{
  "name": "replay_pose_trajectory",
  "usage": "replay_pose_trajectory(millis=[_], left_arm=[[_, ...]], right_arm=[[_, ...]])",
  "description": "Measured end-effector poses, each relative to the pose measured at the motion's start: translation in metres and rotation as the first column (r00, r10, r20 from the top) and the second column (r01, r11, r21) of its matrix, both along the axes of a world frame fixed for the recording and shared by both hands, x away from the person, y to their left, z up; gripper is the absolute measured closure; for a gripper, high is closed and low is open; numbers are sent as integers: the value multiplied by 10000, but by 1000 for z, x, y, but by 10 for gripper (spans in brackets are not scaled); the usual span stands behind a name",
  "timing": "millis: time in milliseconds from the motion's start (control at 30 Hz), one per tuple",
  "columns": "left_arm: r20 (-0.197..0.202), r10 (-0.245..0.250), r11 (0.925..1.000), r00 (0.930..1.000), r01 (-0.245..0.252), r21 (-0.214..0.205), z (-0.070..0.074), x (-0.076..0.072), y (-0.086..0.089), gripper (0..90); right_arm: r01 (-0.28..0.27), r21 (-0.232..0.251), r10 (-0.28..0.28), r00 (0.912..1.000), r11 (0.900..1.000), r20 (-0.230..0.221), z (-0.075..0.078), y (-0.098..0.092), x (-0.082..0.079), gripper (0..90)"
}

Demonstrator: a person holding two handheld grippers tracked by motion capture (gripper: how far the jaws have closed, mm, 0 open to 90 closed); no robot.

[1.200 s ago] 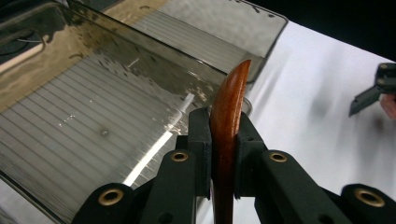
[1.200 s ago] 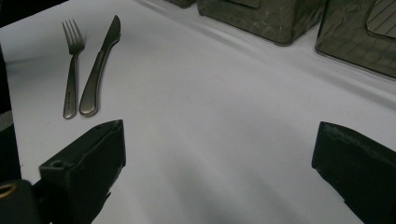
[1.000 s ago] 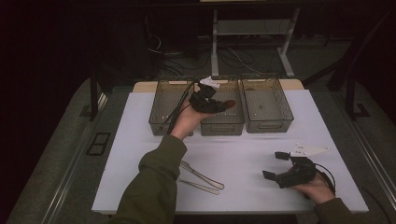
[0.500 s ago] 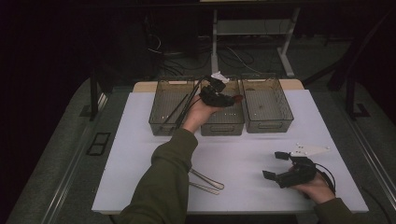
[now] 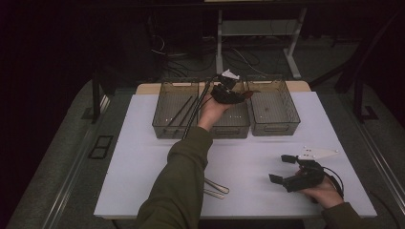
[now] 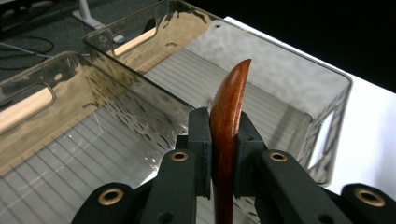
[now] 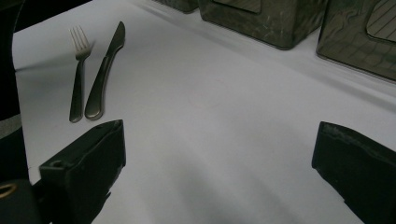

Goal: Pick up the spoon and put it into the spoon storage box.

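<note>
Since the earlier frame, the left gripper (image 5: 228, 90) is carrying its load rightward along the far row of bins, from over the middle bin (image 5: 232, 125) toward the wall it shares with the right bin (image 5: 282, 125). Its jaws are pressing from both sides on a brown wooden utensil (image 6: 229, 116), which is standing up between the pads with its curved tip above them; in the left gripper view, that tip is hanging over the ribbed floor of the right bin (image 6: 289, 79). The left bin (image 5: 162, 125) is holding dark chopstick-like sticks (image 5: 180, 110), leaning along its length.

At the near right of the white table (image 5: 143, 157), the right gripper (image 5: 285, 169) is resting in place in the person's hand, its jaws standing wide apart with nothing between them. Ahead of those jaws, a fork (image 7: 77, 70) and a knife (image 7: 105, 74) are lying side by side on the table, just apart, near the front edge.
</note>
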State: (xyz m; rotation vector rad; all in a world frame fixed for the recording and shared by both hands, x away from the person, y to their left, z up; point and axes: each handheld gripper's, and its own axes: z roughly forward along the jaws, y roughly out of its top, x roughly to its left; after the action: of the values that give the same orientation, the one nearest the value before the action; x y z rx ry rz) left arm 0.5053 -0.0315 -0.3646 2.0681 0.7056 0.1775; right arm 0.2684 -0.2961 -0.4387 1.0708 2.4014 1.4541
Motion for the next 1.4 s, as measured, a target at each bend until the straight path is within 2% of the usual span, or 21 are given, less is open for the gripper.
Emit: replay_pose_trajectory(millis=[167, 267, 300, 333, 367, 500, 667, 733, 867, 967, 1000, 1133, 1167, 1400], left_arm=[[-55, 257, 9996, 9997, -256, 69, -5, 4, 0, 795], [15, 485, 9987, 9988, -486, 128, -4, 4, 1, 738], [81, 445, 9987, 9990, -447, 261, -3, 4, 2, 725], [54, 525, 9985, 9986, -526, 132, -2, 4, 2, 725], [76, 424, 9986, 9991, -426, 299, 0, 4, 3, 721], [155, 423, 9989, 9990, -426, 172, 4, 1, 3, 706], [145, 208, 9992, 9997, -213, 349, 10, -4, 6, 647], [182, 198, 9994, 9996, -203, 271, 11, -8, 7, 622], [261, 60, 9993, 9996, -70, 375, 17, -15, 12, 564], [238, 19, 9999, 9997, -21, 115, 20, -22, 17, 520], [293, -69, 9998, 9995, 63, 215, 21, -24, 19, 507], [360, -149, 9999, 9992, 147, 65, 23, -33, 26, 460], [353, -144, 9999, 9993, 146, -62, 23, -37, 28, 450], [363, -221, 9997, 9991, 226, -108, 21, -57, 42, 375]], right_arm=[[-20, 27, 21, 10000, 10000, -39, 0, 0, 0, 22], [-39, 15, 39, 10000, 10000, -26, 0, 0, 0, 22], [-40, 11, 40, 10000, 10000, -19, 0, 0, 0, 22], [-50, 14, 50, 10000, 10000, -14, 0, 0, 0, 22], [-66, 13, 66, 10000, 10000, -5, 0, 0, 0, 22], [-71, -6, 71, 10000, 10000, 14, 0, 1, 0, 22], [-66, 18, 66, 10000, 10000, 0, 0, 1, 0, 22], [-56, 7, 56, 10000, 10000, -11, 0, 1, 0, 22], [-48, 12, 48, 10000, 10000, -21, 0, 1, 0, 22], [-65, -48, 65, 10000, 10000, -21, 0, 1, 0, 22], [-66, -56, 66, 10000, 10000, -18, 0, 1, 0, 22], [-46, -52, 45, 10000, 10000, -59, -1, 3, 2, 22], [-44, -40, 44, 10000, 10000, -62, -1, 3, 2, 22], [-30, -77, 29, 10000, 10000, -90, -1, 3, 2, 22]])
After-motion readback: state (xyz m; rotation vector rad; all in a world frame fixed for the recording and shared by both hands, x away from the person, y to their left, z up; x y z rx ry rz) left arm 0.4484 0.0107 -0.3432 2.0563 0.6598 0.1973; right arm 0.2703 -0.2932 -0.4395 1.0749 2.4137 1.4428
